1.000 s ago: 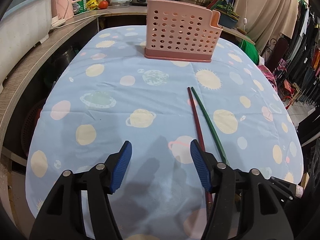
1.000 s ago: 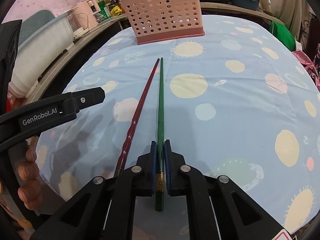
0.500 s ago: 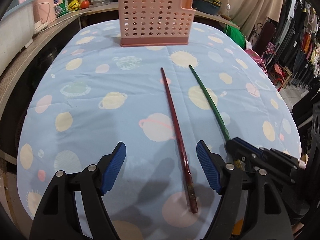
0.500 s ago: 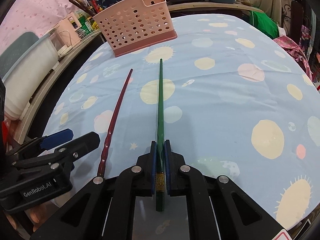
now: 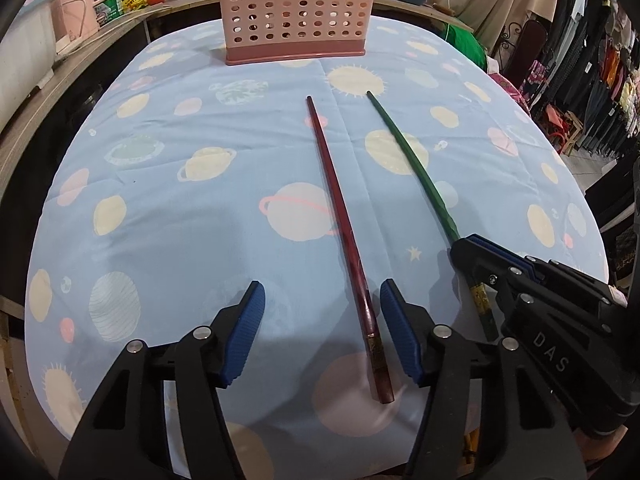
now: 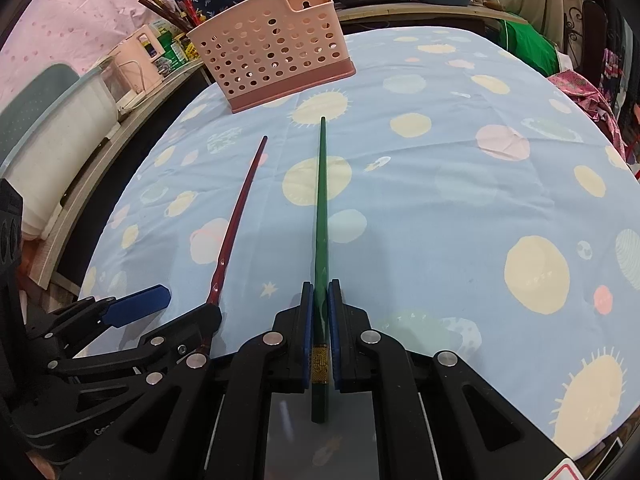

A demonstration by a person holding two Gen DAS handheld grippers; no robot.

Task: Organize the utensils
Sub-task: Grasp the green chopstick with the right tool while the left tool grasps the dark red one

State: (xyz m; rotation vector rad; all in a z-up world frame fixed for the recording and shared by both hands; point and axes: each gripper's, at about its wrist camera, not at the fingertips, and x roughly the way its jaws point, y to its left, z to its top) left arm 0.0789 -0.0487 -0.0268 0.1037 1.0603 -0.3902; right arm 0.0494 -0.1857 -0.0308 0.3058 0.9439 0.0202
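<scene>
The right gripper (image 6: 319, 320) pinches the slim green chopstick (image 6: 321, 216) near its gilt end. The left gripper (image 5: 322, 312), jaws just closing but not yet touching, straddles the glossy dark-red chopstick (image 5: 340, 216) on the cloth-covered table (image 5: 160, 208); centre it before squeezing. The perforated pink plastic holder (image 5: 296, 12) stands far.

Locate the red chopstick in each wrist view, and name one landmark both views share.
Left wrist view: red chopstick runs down the centre; its thick end lies between the open left tongs.
Right wrist view: red chopstick lies left of centre, beside the green chopstick.
Shared landmark: the pink basket.
</scene>
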